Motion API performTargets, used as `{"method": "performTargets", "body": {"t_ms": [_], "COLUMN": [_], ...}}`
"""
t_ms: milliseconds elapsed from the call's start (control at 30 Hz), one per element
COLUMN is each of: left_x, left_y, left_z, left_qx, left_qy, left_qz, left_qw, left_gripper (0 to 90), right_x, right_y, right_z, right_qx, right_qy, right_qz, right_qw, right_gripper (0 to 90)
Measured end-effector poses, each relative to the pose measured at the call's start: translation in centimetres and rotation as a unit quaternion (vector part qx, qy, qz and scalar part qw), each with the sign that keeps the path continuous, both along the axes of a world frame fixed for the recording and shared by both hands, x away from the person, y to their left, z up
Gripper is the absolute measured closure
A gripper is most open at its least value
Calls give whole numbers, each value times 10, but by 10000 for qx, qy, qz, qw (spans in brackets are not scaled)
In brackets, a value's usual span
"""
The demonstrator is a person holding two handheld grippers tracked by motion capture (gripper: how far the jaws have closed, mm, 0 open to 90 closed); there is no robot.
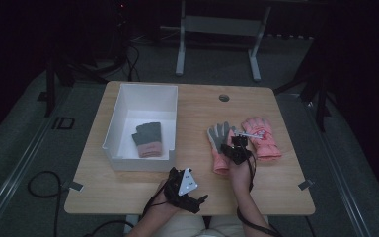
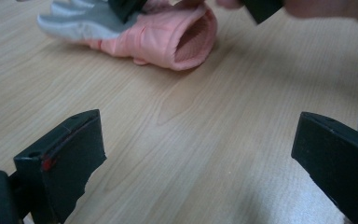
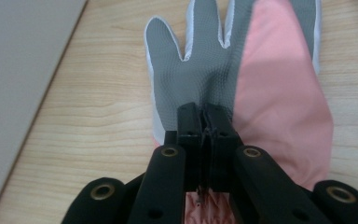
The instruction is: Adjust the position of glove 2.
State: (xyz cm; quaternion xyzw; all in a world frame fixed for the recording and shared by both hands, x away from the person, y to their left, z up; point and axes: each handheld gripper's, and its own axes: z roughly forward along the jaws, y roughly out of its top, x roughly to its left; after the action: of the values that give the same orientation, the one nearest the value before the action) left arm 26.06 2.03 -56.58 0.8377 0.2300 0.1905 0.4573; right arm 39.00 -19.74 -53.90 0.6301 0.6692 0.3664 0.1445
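In the high view, a wooden worktop (image 1: 143, 185) carries a white open box (image 1: 114, 118) at its left with one grey-and-pink glove (image 1: 148, 139) lying inside, and two more gloves to its right: a pink ski glove with a grey palm (image 1: 219, 140) and, just beside it farther right, a second pink ski glove (image 1: 260, 137) lying back-up with a small white tag on it, too small to read. The right gripper (image 1: 237, 146) sits over the cuff half of the grey-palmed glove, whose long axis runs away from the person, fingers pointing to the far edge; the left gripper (image 1: 187, 190) rests near the front edge, well apart from it, so the right hand is plainly the nearer one. In the left gripper view, that gripper's two black jaws stand wide with only bare wood between them, and the grey-palmed glove (image 2: 168, 35) lies ahead with its open cuff turned toward the camera. In the right gripper view, the right gripper (image 3: 208, 119) has its jaws drawn together to a narrow slit directly over the palm of the glove (image 3: 223, 70); pink fabric shows under them, but whether any is pinched I cannot tell. The fingers spread straight ahead of the jaws and the box wall (image 3: 18, 93) is at the left. Any lift toward the box looks likely to start from this cuff end. No brand or legible writing appears anywhere.
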Motion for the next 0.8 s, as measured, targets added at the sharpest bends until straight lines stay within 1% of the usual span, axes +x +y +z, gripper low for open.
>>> {"method": "performTargets", "body": {"t_ms": [67,167,200,233,267,300,333,367,400,433,467,500,533,600,633,667,700,733,767,800], "left_x": [0,0,-1,-1,-1,-1,0,0,1,1,2,2,2,2,2,2,2,2,2,2], "left_y": [1,1,1,1,1,1,2,2,3,4,4,4,5,5,6,6,6,5,5,5], "left_z": [0,0,0,0,0,0,0,0,0,0,0,0,0,0,0,0,0,0,0,-1], "left_qx": [5,-15,-31,-38,-24,-24,-38,-38,-59,-64,-69,-69,-76,-81,-83,-84,-80,-100,-100,-95], "left_qy": [5,13,-5,-36,-29,-29,-24,-24,-15,-10,11,11,-8,-16,-16,-13,-18,-35,-35,-28], "left_qz": [-12,-28,-25,-23,-47,-47,-82,-82,-83,-83,-77,-77,-65,-59,-57,-56,-55,-40,-40,-33], "left_qw": [10000,10000,10000,10000,10000,10000,10000,10000,9999,9999,9999,9999,9999,9999,9999,9999,10000,9999,9999,9999], "left_gripper": [22,22,22,22,22,22,22,22,22,22,22,22,22,22,23,22,22,23,23,27], "right_x": [1,4,5,5,6,6,5,5,4,3,1,1,0,-1,0,1,3,4,4,6], "right_y": [3,4,5,5,5,5,5,5,5,3,0,0,-3,-11,-16,-19,-26,-38,-38,-55], "right_z": [-4,-7,-8,-8,-7,-7,-1,-1,3,8,16,16,21,30,35,37,40,43,43,44], "right_qx": [-76,-39,-72,-72,-81,-81,-84,-84,-168,-159,-239,-239,-319,-384,-505,-637,-822,-905,-905,-971], "right_qy": [-48,-46,-84,-84,-111,-111,-167,-167,-265,-338,-465,-465,-552,-719,-819,-855,-900,-944,-944,-951], "right_qz": [-37,-112,-115,-115,-110,-110,-77,-77,-49,3,101,101,178,351,493,589,692,712,712,628], "right_qw": [10000,9999,9999,9999,9998,9998,9998,9998,9995,9993,9986,9986,9978,9961,9941,9926,9901,9889,9889,9887], "right_gripper": [842,822,807,807,783,783,758,758,743,728,698,698,675,652,634,620,601,599,599,599]}}
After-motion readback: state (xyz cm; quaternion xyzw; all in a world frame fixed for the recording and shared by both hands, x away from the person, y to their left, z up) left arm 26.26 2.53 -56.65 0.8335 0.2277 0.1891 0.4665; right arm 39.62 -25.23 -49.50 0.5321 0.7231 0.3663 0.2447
